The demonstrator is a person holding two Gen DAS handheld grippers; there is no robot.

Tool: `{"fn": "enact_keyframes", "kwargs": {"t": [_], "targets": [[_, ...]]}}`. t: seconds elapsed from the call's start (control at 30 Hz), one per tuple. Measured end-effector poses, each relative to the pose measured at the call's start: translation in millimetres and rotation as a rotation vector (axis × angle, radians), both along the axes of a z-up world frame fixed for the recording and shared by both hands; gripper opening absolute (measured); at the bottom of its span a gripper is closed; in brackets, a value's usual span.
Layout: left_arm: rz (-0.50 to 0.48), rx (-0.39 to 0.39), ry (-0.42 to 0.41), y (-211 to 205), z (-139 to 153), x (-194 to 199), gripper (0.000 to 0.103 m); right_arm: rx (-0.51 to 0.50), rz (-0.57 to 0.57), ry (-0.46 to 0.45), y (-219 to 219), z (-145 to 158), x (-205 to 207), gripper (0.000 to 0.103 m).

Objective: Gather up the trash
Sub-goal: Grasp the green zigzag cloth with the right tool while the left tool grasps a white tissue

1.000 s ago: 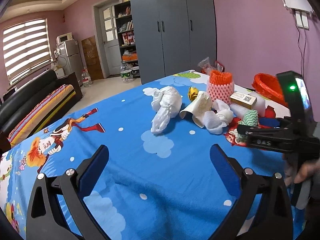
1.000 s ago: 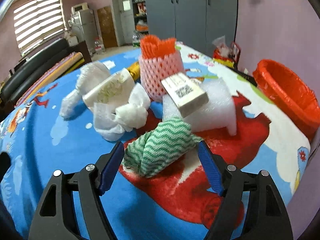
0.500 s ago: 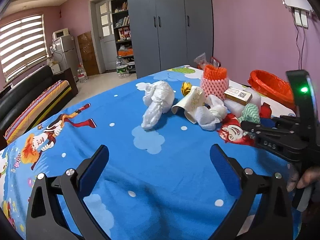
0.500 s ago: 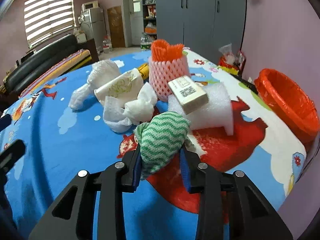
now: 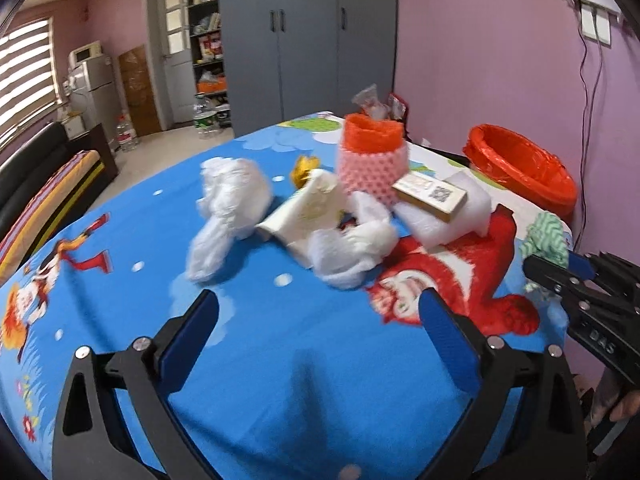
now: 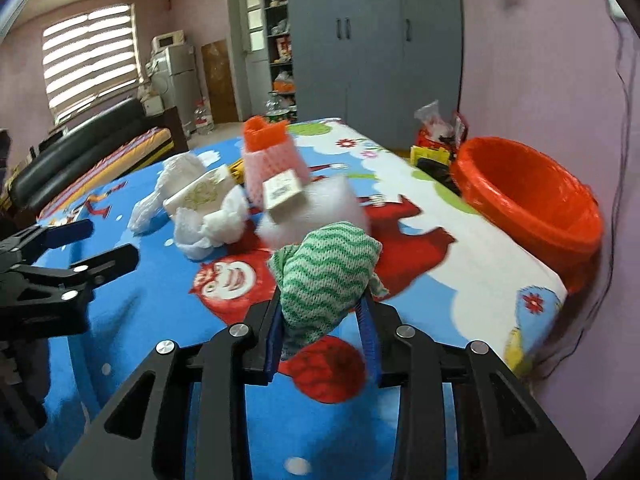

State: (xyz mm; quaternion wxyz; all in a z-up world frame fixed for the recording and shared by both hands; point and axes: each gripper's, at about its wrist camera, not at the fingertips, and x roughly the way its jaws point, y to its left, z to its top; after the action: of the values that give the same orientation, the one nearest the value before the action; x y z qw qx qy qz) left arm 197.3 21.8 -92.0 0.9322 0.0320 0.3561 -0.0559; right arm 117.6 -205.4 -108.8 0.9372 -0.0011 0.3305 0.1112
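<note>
Green-and-white wavy cloth sits pinched between the right gripper's blue pads, lifted clear of the blue tablecloth. Its jaws have just been closing on it. Left gripper hangs wide and empty. Red-lined bin stands beside the table's edge.

bright daylight from blinds, motion blur, fisheye curvature, dark vignetted corners

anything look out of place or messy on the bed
Yes. A heap of trash sits on the blue cartoon sheet: crumpled white tissues, a pink foam net and a small box lying askew on white foam.
</note>
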Motion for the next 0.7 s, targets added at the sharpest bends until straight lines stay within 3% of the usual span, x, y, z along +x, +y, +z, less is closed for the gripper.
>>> {"fn": "enact_keyframes", "kwargs": {"t": [0.2, 0.27, 0.5, 0.57, 0.67, 0.7], "targets": [[-0.044, 0.033, 0.031, -32.2, -7.9, 34.1, 0.088, 0.035, -0.011, -0.004, -18.2, -0.8, -1.4, 0.032], [-0.057, 0.053, 0.044, -39.8, -12.3, 46.0, 0.081, 0.045, -0.01, -0.005, -21.4, -1.9, -2.5, 0.032], [-0.049, 0.123, 0.096, -54.9, -32.2, 83.0, 0.076, 0.071, -0.013, -0.006, -28.7, -2.8, -5.3, 0.032], [-0.059, 0.13, 0.136, -56.5, -41.1, 88.9, 0.057, 0.073, -0.016, -0.008, -30.5, -2.0, -5.8, 0.032], [-0.084, 0.083, 0.153, -53.0, -44.0, 85.3, 0.038, 0.072, -0.02, -0.012, -31.6, -0.4, -6.4, 0.032], [-0.093, 0.079, 0.152, -52.1, -43.9, 82.0, 0.037, 0.071, -0.02, -0.012, -31.4, -0.4, -6.7, 0.032]]}}
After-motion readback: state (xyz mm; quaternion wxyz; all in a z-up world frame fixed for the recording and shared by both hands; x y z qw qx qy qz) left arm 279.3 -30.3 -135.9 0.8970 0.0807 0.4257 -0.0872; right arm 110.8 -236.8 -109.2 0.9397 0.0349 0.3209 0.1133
